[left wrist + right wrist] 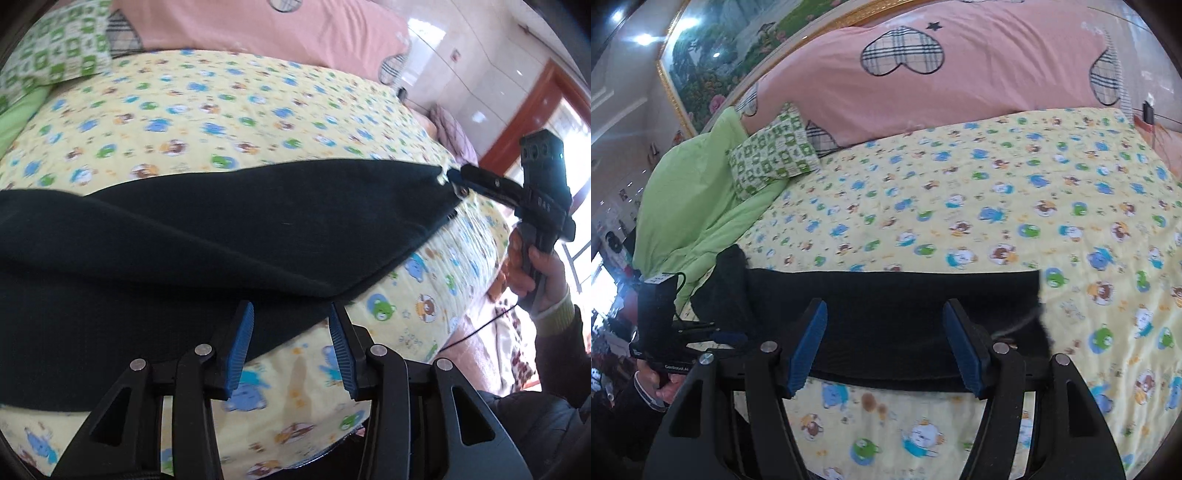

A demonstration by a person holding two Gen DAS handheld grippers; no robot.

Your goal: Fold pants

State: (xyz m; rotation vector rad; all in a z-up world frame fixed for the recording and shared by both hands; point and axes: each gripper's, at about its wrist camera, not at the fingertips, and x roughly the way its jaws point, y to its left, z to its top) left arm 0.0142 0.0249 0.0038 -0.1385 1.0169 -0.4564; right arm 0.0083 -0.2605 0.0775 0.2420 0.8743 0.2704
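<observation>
Lying crosswise along the bed's (997, 192) near edge, the dark pants (886, 306) stretch left to right; left gripper (291, 317) and right gripper (884, 314) both gape open, empty, at opposite ends.

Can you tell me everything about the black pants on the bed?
The black pants look soft and thick, like fleece or knit. They lie flat in a long band across the yellow cartoon-animal sheet, near the bed's front edge. One end bunches up beside the green blanket. The right gripper sits at the other end's corner, and the left gripper is open at the near edge.
</observation>
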